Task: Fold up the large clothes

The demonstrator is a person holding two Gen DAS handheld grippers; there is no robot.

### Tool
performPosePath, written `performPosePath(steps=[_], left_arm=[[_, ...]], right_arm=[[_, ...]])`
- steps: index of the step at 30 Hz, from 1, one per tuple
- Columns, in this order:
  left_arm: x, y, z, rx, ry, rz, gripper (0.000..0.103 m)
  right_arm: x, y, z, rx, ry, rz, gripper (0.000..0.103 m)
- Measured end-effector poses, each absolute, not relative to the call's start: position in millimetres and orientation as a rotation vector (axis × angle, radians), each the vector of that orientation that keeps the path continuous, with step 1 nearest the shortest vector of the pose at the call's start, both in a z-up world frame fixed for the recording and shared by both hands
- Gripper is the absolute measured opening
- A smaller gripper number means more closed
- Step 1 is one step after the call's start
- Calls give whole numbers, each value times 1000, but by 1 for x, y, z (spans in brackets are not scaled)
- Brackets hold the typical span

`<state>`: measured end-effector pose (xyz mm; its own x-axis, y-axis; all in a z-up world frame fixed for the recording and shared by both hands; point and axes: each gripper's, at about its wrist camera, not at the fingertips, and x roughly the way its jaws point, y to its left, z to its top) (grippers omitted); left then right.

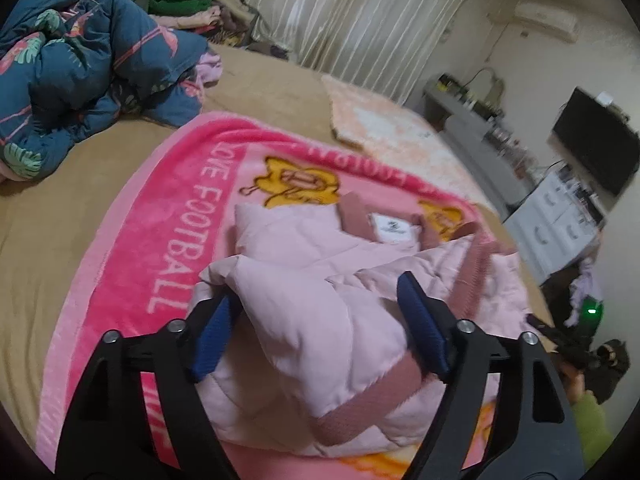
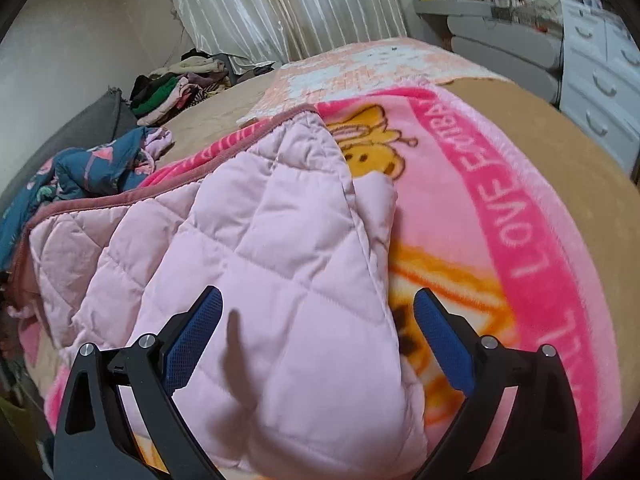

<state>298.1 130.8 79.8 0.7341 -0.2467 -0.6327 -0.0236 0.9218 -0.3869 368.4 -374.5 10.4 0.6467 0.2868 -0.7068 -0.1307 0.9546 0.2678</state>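
Left wrist: pink jacket (image 1: 312, 280) collar far (lengthwise away), left claw (image 1: 320, 320) spread.

L gripper (image 1: 320, 320) & R gripper (image 2: 318, 326): fingers wide apart, angled down

A home bedroom: bed (image 1: 60, 216), curtains (image 1: 360, 12), drawer chest (image 2: 600, 80), television (image 1: 592, 140)
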Motion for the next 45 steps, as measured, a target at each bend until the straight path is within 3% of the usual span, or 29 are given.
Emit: performPosePath(steps=[3, 7, 12, 19, 23, 24, 25, 28, 29, 38, 45], left_arm=[[286, 133, 82, -406, 713, -147, 76], [267, 145, 95, -405, 629, -107, 90], [262, 159, 109, -296, 574, -8, 91], [301, 171, 17, -227, 800, -9, 92], [318, 158, -28, -223, 886, -83, 92], [319, 151, -32, -209, 873, -102, 76], [318, 144, -32, -182, 868, -95, 53], [322, 128, -22, -104, 850, -47, 19], [323, 128, -17, -109, 833, -41, 15], [353, 131, 46, -114, 674, 4, 10], [400, 131, 17, -110, 722, 101, 10]], right_arm=[[374, -370, 12, 166, 826, 232, 96], [381, -365, 9, 138, 829, 221, 96], [388, -358, 5, 113, 825, 212, 96], [390, -355, 4, 100, 813, 204, 95], [386, -352, 0, 42, 821, 200, 71], [384, -353, 0, 43, 812, 197, 67], [382, -355, 1, 50, 802, 194, 57], [379, -365, 6, 88, 771, 194, 20], [378, -369, 9, 104, 756, 198, 17], [396, -372, 68, 180, 572, 180, 12], [445, -365, 44, 162, 649, 64, 12]])
